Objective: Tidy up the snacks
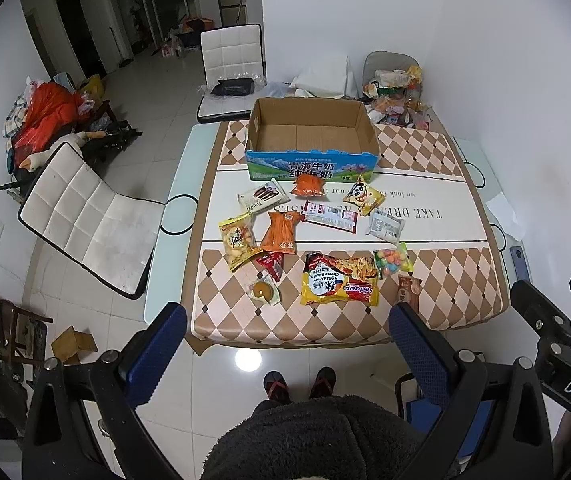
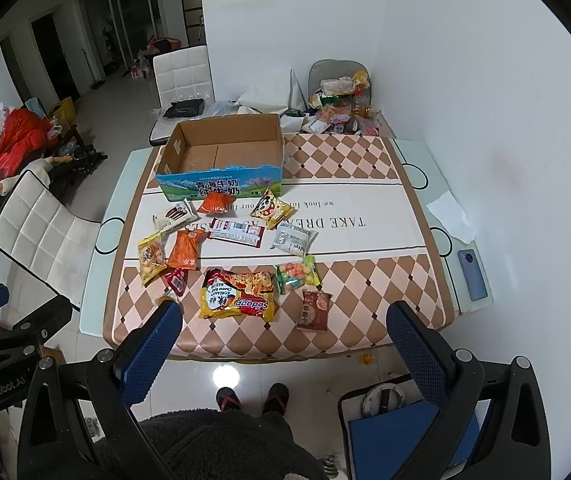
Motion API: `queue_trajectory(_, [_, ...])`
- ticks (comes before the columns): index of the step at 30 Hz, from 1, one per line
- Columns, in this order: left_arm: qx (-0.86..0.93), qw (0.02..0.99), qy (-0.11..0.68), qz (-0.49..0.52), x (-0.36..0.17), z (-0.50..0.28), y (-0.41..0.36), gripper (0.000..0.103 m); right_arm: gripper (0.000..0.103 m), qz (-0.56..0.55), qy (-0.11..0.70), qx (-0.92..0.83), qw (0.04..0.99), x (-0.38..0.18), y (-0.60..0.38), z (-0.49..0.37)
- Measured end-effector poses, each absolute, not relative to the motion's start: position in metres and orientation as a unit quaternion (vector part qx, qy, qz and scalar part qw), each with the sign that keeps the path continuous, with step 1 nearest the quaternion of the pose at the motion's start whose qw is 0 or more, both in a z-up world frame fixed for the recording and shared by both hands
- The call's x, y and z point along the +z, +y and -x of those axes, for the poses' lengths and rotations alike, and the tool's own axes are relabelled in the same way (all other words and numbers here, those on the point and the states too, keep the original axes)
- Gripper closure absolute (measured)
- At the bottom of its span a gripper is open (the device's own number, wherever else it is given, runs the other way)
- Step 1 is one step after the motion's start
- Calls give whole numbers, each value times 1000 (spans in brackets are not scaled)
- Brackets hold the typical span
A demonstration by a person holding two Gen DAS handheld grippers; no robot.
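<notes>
An empty cardboard box (image 1: 313,132) with a blue printed front stands at the table's far middle; it also shows in the right wrist view (image 2: 221,152). Several snack packets lie in front of it: a yellow-red noodle pack (image 1: 339,280) (image 2: 239,294), an orange bag (image 1: 279,232) (image 2: 184,249), a candy bag (image 1: 392,261) (image 2: 297,273), a yellow panda packet (image 1: 363,195) (image 2: 272,208) and a brown packet (image 2: 314,309). My left gripper (image 1: 287,336) and right gripper (image 2: 285,336) are both open and empty, held high above the table's near edge.
The table (image 1: 445,280) has a checked cloth. White chairs stand at the left (image 1: 85,220) and the far side (image 1: 231,64). A heap of snacks (image 1: 399,96) lies at the far right corner. A phone (image 2: 472,274) and a tissue (image 2: 451,216) lie on the right edge.
</notes>
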State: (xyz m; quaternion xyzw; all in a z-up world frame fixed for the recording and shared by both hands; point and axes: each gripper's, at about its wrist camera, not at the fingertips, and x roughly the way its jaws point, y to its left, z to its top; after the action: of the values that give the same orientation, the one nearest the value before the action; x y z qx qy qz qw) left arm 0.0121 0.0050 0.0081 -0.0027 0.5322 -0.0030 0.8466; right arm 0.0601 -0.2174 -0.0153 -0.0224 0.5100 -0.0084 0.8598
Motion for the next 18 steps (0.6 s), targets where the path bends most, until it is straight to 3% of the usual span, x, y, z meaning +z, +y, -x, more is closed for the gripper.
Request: queue_trajectory(18, [-4, 851, 526, 2, 20, -14, 1, 0, 0, 20, 505, -7, 863, -12, -215, -65])
